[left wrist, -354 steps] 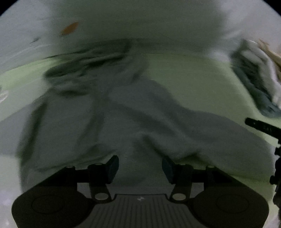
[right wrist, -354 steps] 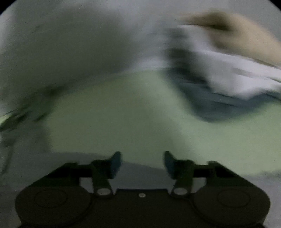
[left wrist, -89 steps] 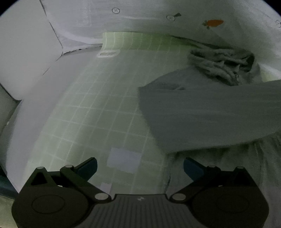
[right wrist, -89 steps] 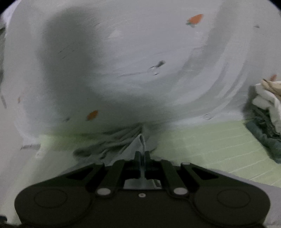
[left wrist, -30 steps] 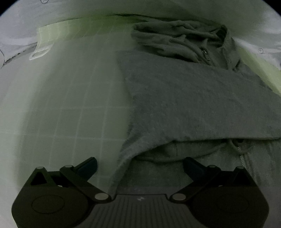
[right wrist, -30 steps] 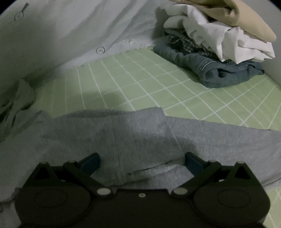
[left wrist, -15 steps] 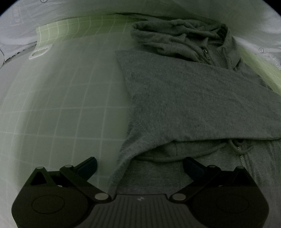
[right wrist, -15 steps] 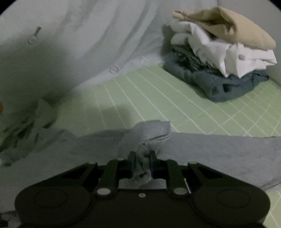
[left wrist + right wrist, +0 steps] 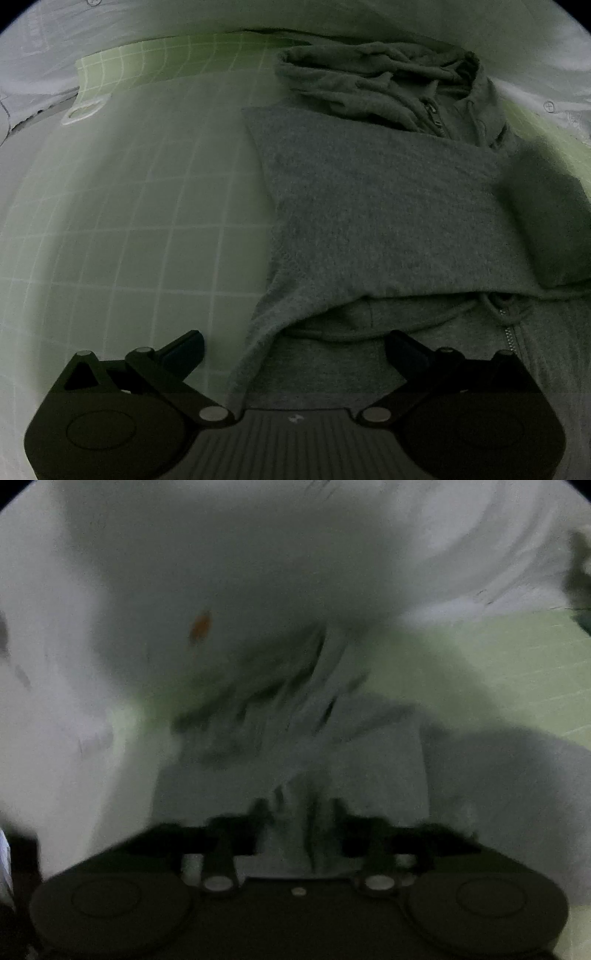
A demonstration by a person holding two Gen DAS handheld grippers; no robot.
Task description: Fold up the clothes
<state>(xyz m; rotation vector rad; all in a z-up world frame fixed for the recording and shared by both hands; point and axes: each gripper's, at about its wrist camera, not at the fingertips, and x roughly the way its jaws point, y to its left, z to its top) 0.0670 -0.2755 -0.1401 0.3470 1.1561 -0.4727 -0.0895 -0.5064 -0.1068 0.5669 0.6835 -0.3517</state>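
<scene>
In the left wrist view, one grey fleece zip-up hoodie (image 9: 388,221) lies on a pale green sheet with a white grid (image 9: 147,206), filling the right half of the scene. Its hood (image 9: 373,85) is bunched at the far end, one sleeve (image 9: 406,236) is folded flat across the chest, and two stretches of metal zipper (image 9: 430,110) show, one by the hood and one near the lower right. No writing or label can be read. The left claw (image 9: 295,345) hangs spread wide with nothing pinched; the hoodie's near left edge runs between its fingers. White crumpled bedding (image 9: 535,44) rings the far side.

The right wrist view is heavily blurred. The right claw (image 9: 301,821) sits low at the near edge, its jaws opening, with a bunched fold of the grey hoodie (image 9: 295,812) between the fingers; whether the pads press on it cannot be told. More grey cloth spreads to the right over the green sheet (image 9: 498,657). White bedding (image 9: 258,572) with one small orange mark (image 9: 200,626) fills the far half
</scene>
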